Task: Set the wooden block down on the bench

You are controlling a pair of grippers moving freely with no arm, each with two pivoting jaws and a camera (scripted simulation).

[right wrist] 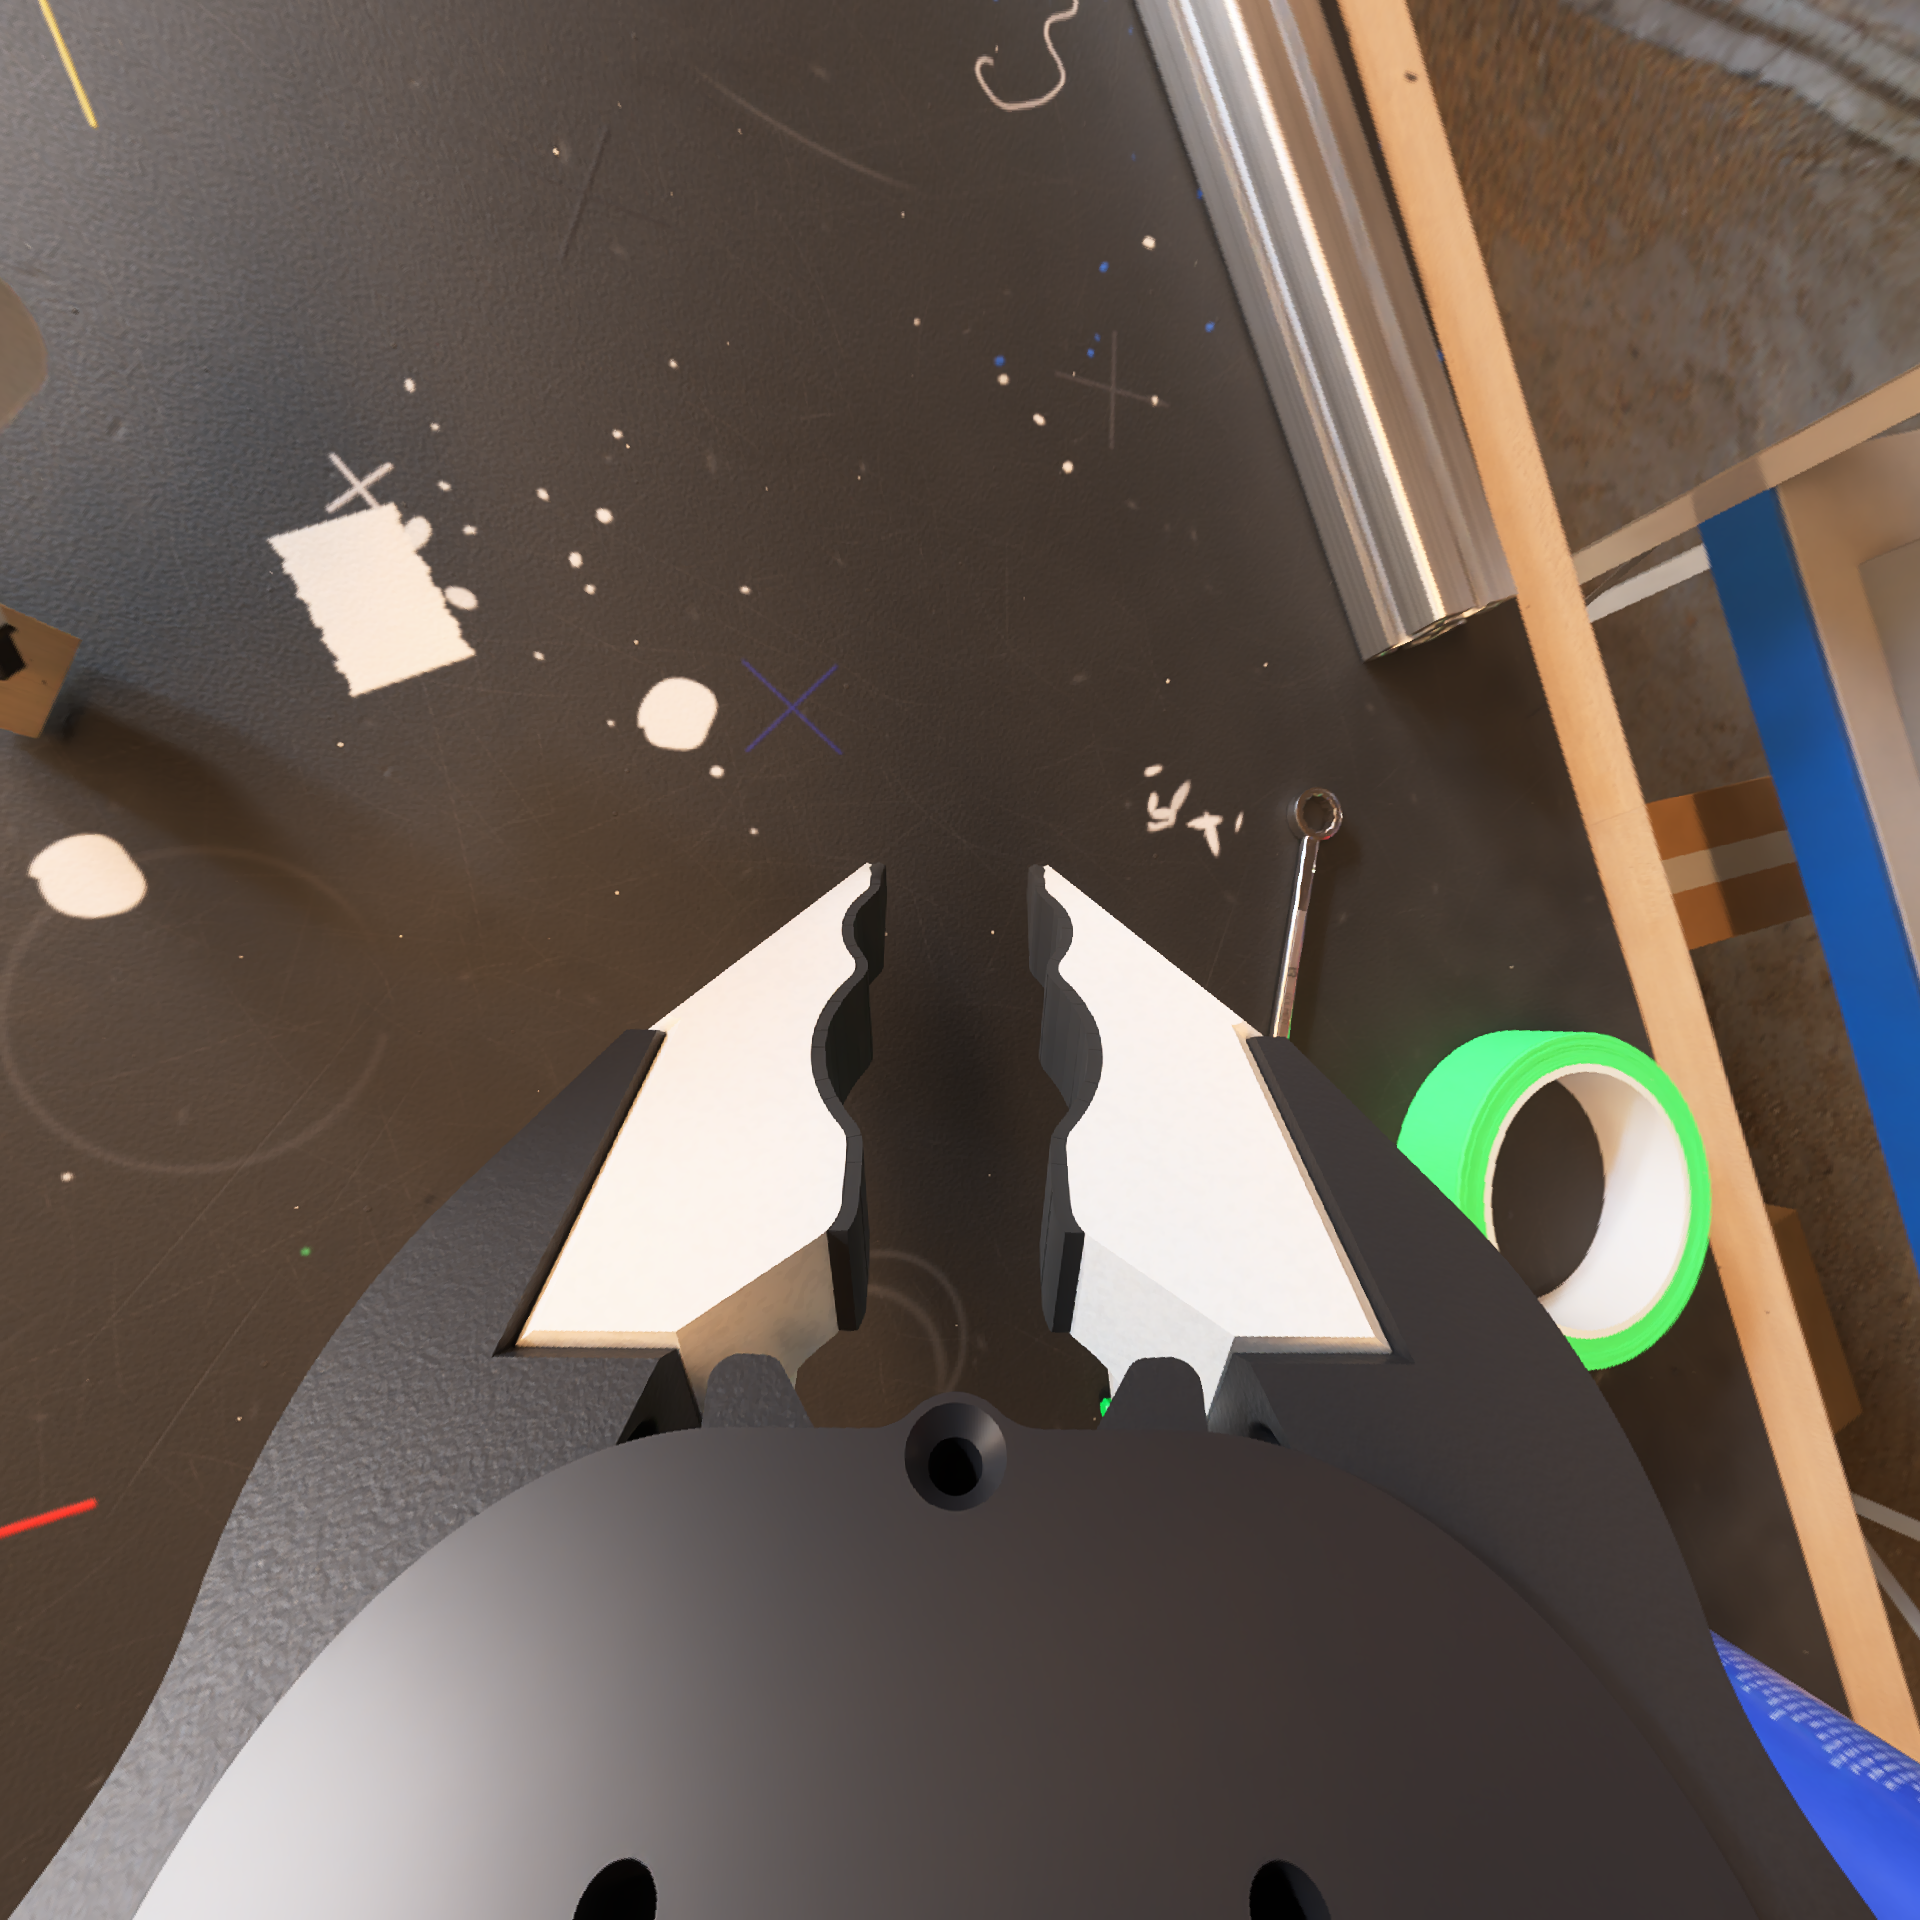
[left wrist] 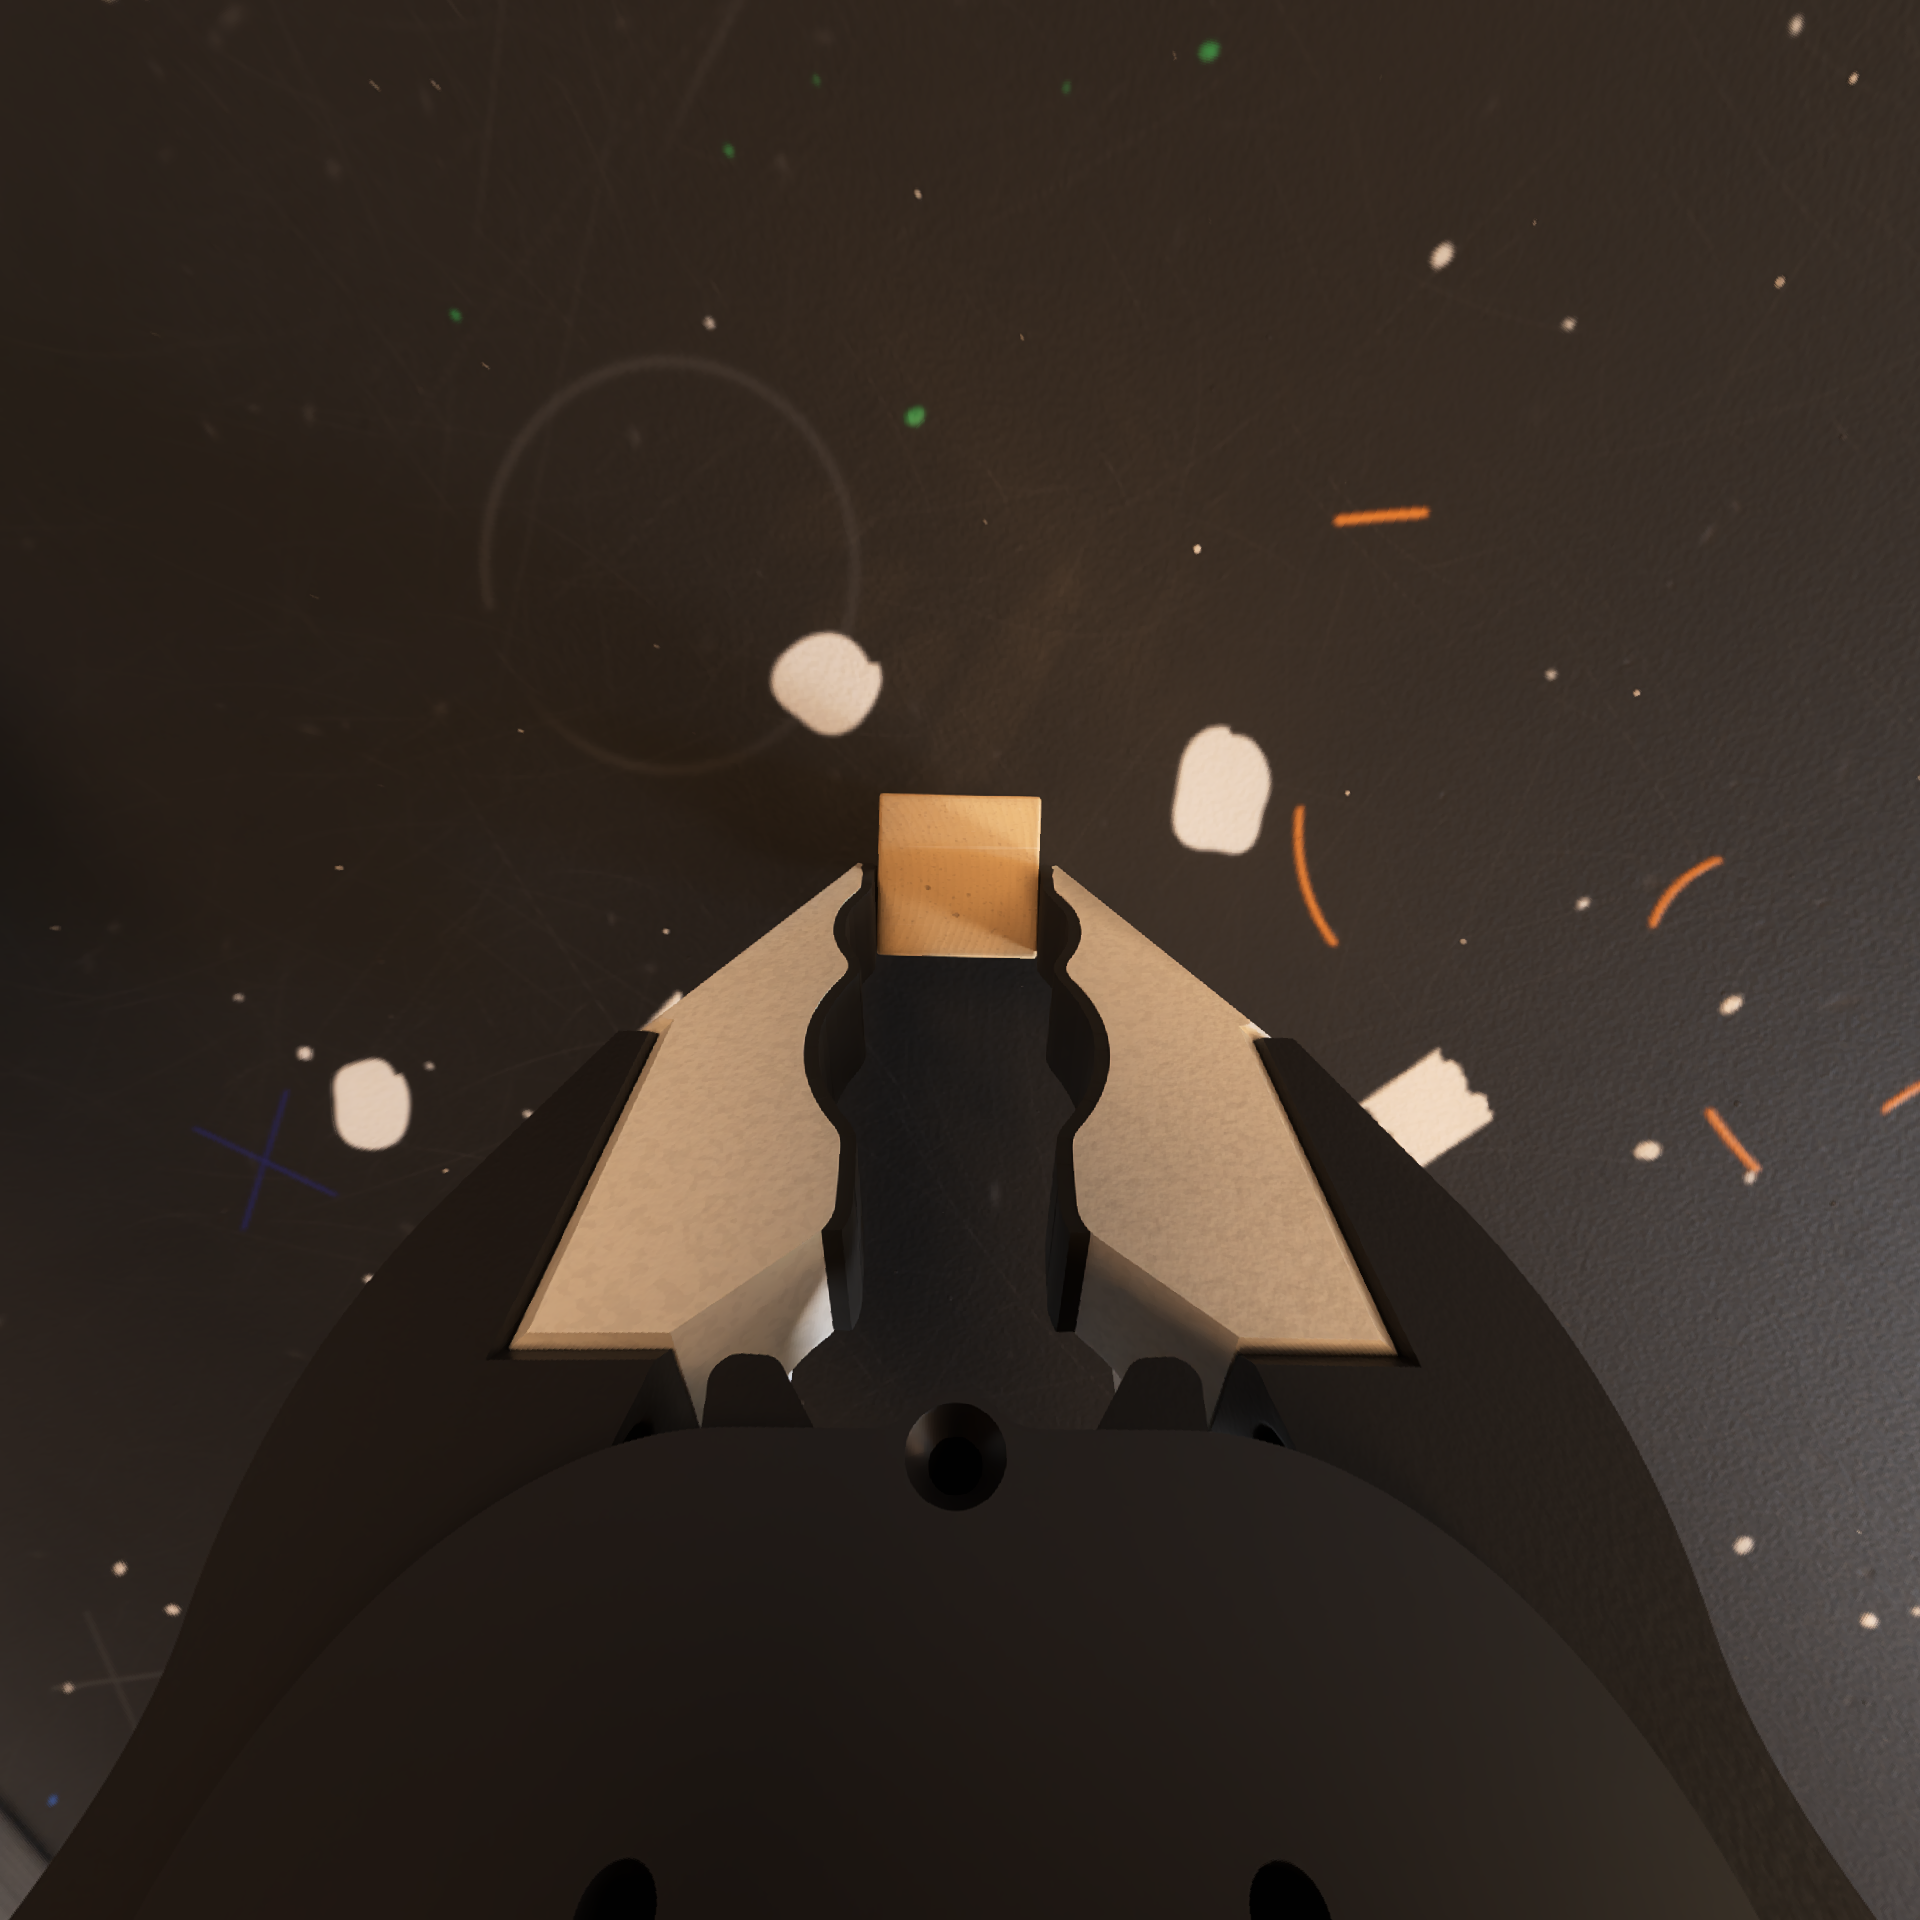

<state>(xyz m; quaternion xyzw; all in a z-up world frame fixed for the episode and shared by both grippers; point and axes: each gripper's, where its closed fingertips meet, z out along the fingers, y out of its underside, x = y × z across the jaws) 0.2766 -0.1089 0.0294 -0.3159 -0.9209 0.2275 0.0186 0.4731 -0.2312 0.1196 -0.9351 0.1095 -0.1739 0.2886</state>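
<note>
In the left wrist view my left gripper is shut on a small light wooden block. The block sits between the fingertips and sticks out past them. Below it lies the dark, paint-speckled bench; I cannot tell whether the block touches it. In the right wrist view my right gripper is open and empty over the same dark bench. A tan wooden piece with a dark shadow shows at the left edge of that view, cut off by the frame.
An aluminium bar lies at the back right. A small wrench and a green tape roll lie right of my right gripper. The bench's wooden edge strip runs along the right, with a blue frame beyond.
</note>
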